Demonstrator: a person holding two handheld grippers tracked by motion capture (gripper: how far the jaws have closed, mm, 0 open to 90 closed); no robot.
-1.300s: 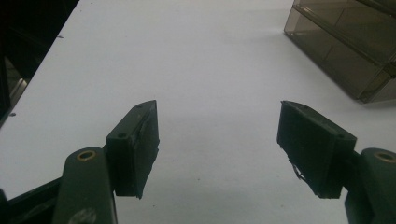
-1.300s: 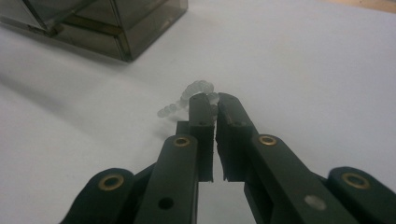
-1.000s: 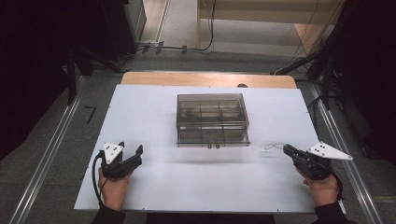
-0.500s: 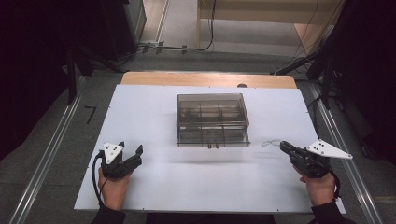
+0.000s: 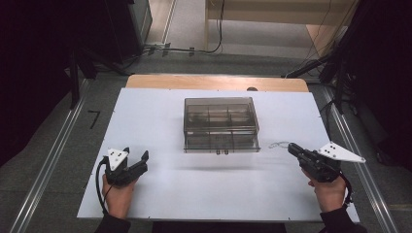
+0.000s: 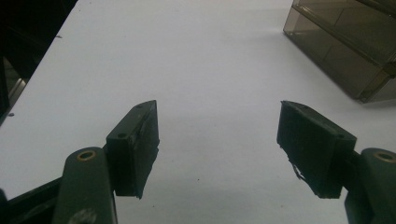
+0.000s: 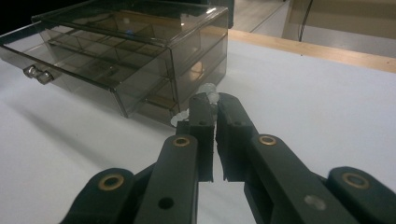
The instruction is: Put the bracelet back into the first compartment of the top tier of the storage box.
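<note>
A smoky clear drawer box (image 5: 219, 124) with two small knobs on its front stands mid-table; it also appears in the left gripper view (image 6: 345, 42) and the right gripper view (image 7: 130, 51). My left gripper (image 5: 136, 153) rests near the front left of the table, open with nothing between its jaws (image 6: 219, 126). My right gripper (image 5: 290, 146) is at the front right, pointing at the box's right front corner. It is shut (image 7: 214, 100), with a small clear beaded loop (image 7: 208, 89) pinched at its tips. That thin loop (image 5: 279, 144) trails just beyond the tips.
The white tabletop (image 5: 160, 111) has a wooden strip (image 5: 214, 81) along its far edge. Metal rails (image 5: 48, 165) run along both sides on the grey floor. Cables (image 5: 184, 48) lie on the floor beyond the table.
My right gripper has moved slightly forward and left toward the box, with the clear loop at its tips. The left gripper has stayed put.
</note>
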